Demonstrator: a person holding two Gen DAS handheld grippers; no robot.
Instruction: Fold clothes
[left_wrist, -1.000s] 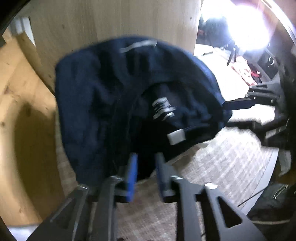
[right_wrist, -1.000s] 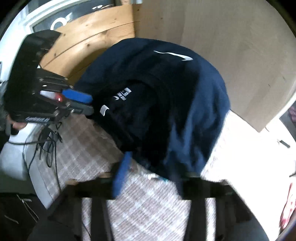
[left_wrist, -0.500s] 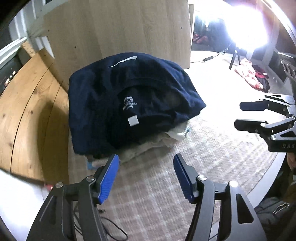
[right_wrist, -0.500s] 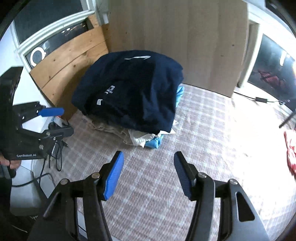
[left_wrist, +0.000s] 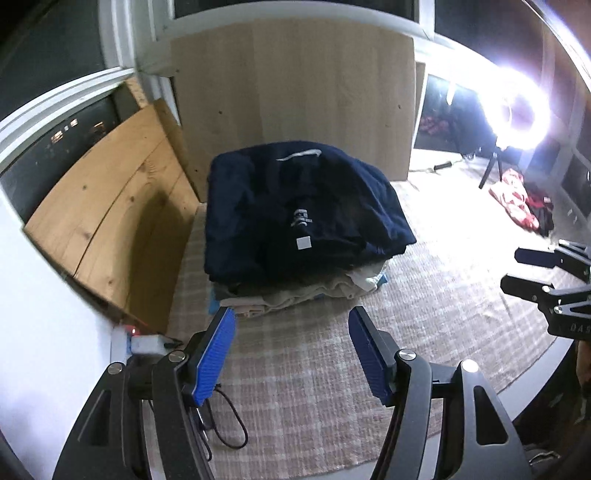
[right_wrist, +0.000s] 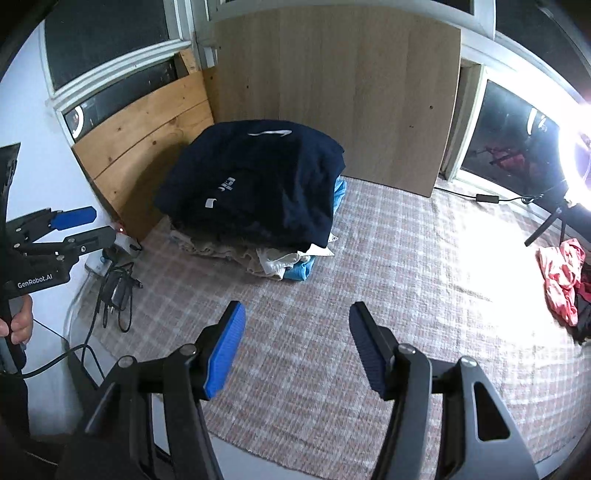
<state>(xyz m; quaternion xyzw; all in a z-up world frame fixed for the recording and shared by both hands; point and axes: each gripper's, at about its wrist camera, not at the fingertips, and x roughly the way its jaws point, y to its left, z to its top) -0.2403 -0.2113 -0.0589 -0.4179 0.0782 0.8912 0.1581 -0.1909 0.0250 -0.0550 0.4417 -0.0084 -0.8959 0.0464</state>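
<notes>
**Checked rug, folded pile at the boards**

Checked rug (right_wrist: 369, 258) fills the floor. Upper centre, the navy sweatshirt (right_wrist: 258, 184) lies folded atop a pile of clothes (right_wrist: 273, 260) against wooden boards (left_wrist: 110, 221). Left gripper (left_wrist: 291, 332) and right gripper (right_wrist: 297, 325) hover spread wide, empty. Only the right view shows cables (right_wrist: 118, 291) at left; bare rug lies at lower right.

The folded sweatshirt (right_wrist: 258, 184) lies on top of the clothes pile (right_wrist: 273, 260), which sits on the rug (right_wrist: 388, 258) against the upright board (right_wrist: 332, 85); the loose garments (right_wrist: 561, 273) lie far right of the pile
</notes>
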